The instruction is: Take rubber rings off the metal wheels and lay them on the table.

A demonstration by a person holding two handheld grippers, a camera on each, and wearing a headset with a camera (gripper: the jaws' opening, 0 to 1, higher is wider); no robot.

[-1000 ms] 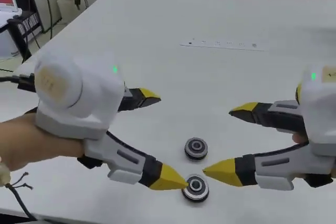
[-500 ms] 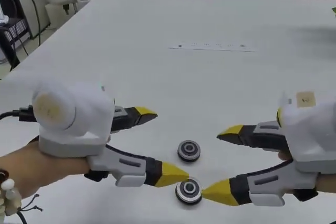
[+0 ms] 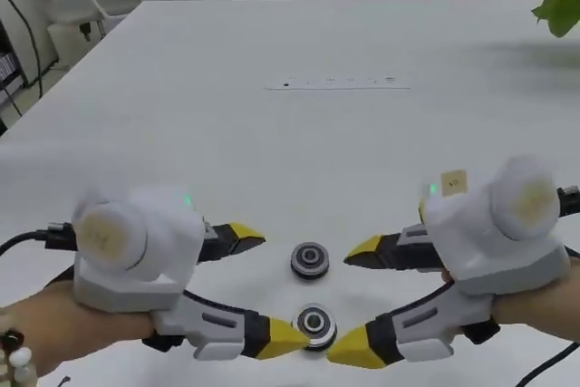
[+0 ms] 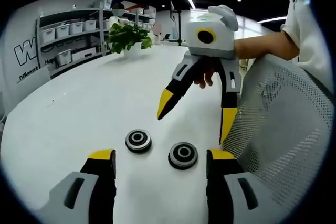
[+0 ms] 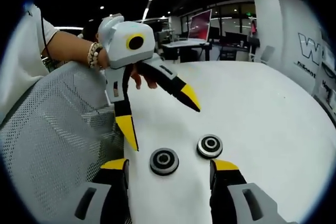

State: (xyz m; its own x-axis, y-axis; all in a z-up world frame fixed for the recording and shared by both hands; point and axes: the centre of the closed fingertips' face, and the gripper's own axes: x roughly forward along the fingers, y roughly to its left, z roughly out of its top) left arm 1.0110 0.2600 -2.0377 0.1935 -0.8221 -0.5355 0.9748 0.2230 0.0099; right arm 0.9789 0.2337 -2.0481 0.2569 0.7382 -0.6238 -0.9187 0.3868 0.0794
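Far left – left gripper (image 3: 285,288), jaws spread wide, gripping nothing, lower tip just beside the near wheel (image 3: 314,323). In the middle, flat on the white table (image 3: 272,133), near wheel and far wheel (image 3: 310,260) close together but apart, with a black rubber ring (image 3: 295,261) around each. On the right – right gripper (image 3: 339,307), jaws likewise wide and empty, pointing at the near wheel from the other side
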